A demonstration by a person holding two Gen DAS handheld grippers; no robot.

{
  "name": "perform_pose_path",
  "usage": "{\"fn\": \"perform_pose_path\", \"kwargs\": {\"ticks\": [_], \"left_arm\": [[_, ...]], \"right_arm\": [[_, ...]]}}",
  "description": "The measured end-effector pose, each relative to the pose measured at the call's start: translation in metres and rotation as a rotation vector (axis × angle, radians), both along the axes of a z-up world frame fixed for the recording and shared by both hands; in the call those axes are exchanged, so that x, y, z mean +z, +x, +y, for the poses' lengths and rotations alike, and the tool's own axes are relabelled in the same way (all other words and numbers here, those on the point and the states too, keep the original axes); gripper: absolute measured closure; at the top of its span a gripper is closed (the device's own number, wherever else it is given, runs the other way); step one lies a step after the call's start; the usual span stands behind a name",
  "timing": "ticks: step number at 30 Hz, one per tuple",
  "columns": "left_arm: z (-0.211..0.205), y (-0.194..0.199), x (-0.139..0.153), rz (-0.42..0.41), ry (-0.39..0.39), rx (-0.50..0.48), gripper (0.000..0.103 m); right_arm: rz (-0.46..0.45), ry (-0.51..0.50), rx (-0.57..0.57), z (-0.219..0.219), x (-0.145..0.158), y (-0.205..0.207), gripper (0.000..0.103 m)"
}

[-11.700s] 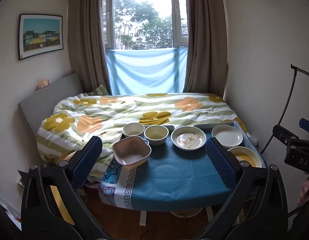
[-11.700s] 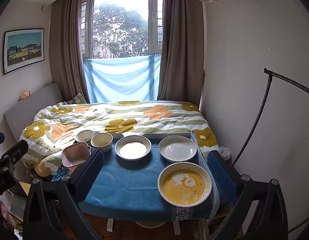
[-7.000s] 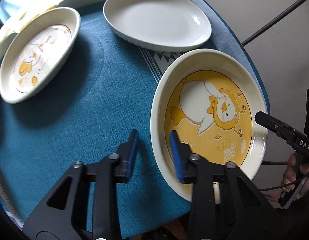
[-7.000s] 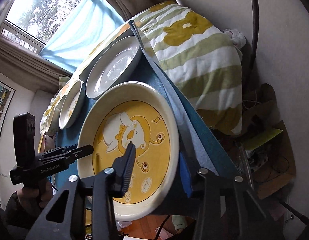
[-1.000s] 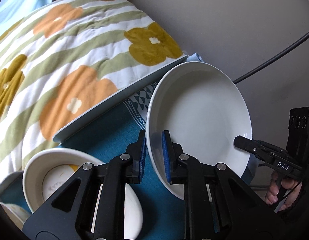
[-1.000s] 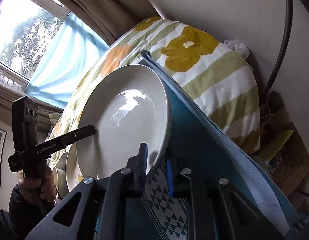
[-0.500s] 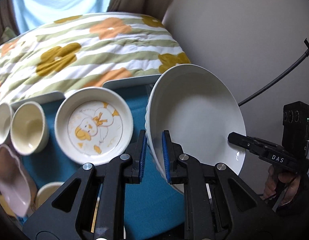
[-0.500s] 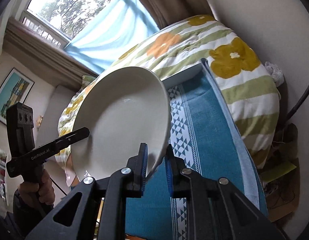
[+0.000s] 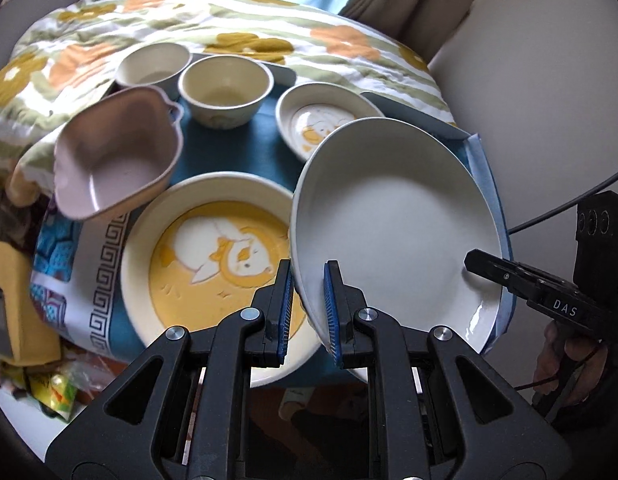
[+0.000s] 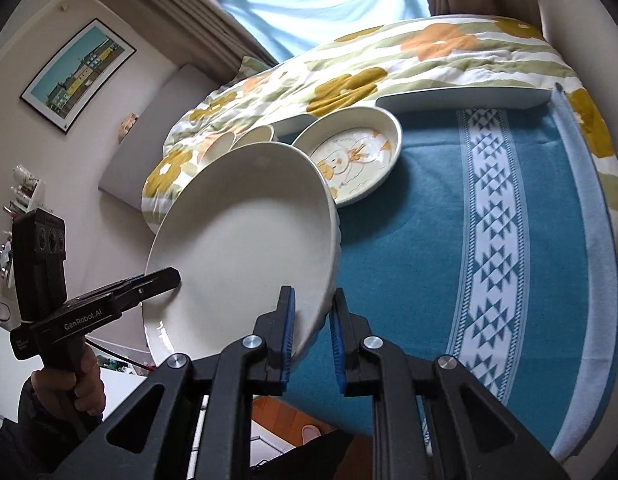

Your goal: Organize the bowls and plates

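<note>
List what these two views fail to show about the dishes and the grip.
- Left wrist view: the white plate covers the near right of the yellow duck plate and part of the small duck dish.
- Right wrist view: the white plate hides the yellow plate entirely and most of both bowls.
- Whether the white plate touches anything below: undecidable.

A bed with a white quilt printed in orange and mustard flowers and green stripes (image 10: pixel 409 60) butts against the far edge of the worktop covered by a teal cloth with a white triangle band (image 10: pixel 489 240). Behind it hang brown curtains (image 10: pixel 213 12) and a pale blue sheet (image 10: pixel 317 4) across the bright window. A framed picture of colourful houses (image 10: pixel 79 74) hangs on the cream wall (image 10: pixel 25 152).
</note>
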State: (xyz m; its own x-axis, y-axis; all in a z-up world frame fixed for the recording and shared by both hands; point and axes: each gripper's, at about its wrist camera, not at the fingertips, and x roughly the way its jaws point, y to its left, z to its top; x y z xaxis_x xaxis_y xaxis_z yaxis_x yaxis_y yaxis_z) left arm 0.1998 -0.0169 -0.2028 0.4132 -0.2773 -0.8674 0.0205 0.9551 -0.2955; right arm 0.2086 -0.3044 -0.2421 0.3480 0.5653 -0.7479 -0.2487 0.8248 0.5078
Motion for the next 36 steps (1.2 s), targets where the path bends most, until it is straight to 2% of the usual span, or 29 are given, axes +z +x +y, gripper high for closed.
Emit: {"fn": "perform_pose_path", "kwargs": {"ticks": [8, 17, 28, 36], "left_arm": [[0.066, -0.008, -0.043, 0.067, -0.033, 0.039, 0.09], [0.1, 0.013, -0.083, 0.125, -0.071, 0.03, 0.09], [0.093, 0.025, -0.104, 0.151, -0.035, -0.011, 0.089], [0.07, 0.031, -0.106, 0.139, 0.045, -0.044, 0.089]], "right_arm": [[0.042, -0.056, 0.02, 0.063, -0.032, -0.003, 0.087], [0.047, -0.156, -0.009, 0.103, -0.05, 0.006, 0.088], [0.05, -0.222, -0.06, 0.113, -0.052, 0.004, 0.088], [0.036, -0.237, -0.072, 0.113, -0.051, 0.003, 0.088]]}}
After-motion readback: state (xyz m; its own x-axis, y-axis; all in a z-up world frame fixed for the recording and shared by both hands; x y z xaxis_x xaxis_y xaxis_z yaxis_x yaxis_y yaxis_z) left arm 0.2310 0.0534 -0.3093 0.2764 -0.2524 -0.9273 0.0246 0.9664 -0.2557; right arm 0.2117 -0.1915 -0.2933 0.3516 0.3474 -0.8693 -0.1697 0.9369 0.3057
